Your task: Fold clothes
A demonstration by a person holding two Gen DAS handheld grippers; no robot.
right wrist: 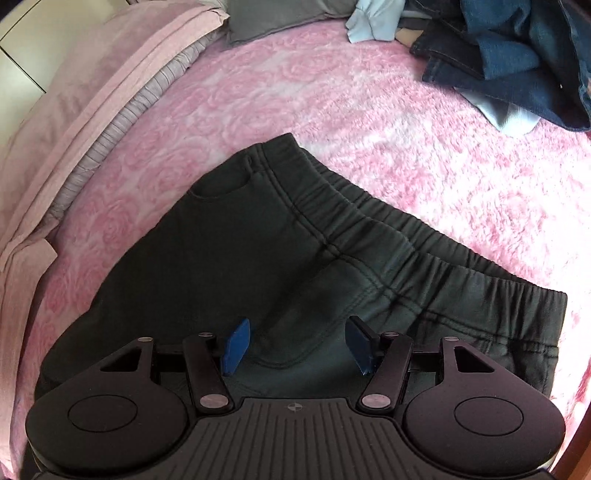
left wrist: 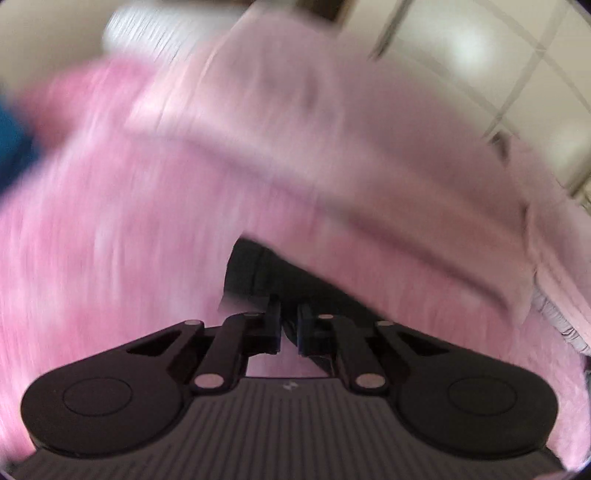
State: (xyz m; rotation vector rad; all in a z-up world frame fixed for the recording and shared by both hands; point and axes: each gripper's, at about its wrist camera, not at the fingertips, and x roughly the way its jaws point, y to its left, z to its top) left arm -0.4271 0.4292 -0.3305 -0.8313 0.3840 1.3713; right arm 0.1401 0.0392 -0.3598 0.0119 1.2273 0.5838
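Dark grey trousers [right wrist: 277, 240] with an elastic waistband lie folded on the pink rose-patterned blanket [right wrist: 369, 110]. My right gripper [right wrist: 295, 343] hovers just above them, open, its blue pads [right wrist: 236, 347] wide apart with nothing pinched between them. The left wrist view is heavily blurred. In it my left gripper [left wrist: 290, 326] has its fingers almost together, and a strip of the dark trousers [left wrist: 255, 273] runs down into the narrow gap, so it is shut on that cloth. Pink blanket [left wrist: 110, 240] fills the space around it.
A heap of blue jeans [right wrist: 517, 55] and pale blue clothes [right wrist: 373, 22] sits at the bed's far right. A grey cloth [right wrist: 277, 18] lies at the far edge. A folded pink sheet [right wrist: 74, 110] borders the left side, with a white cupboard [right wrist: 18, 48] beyond.
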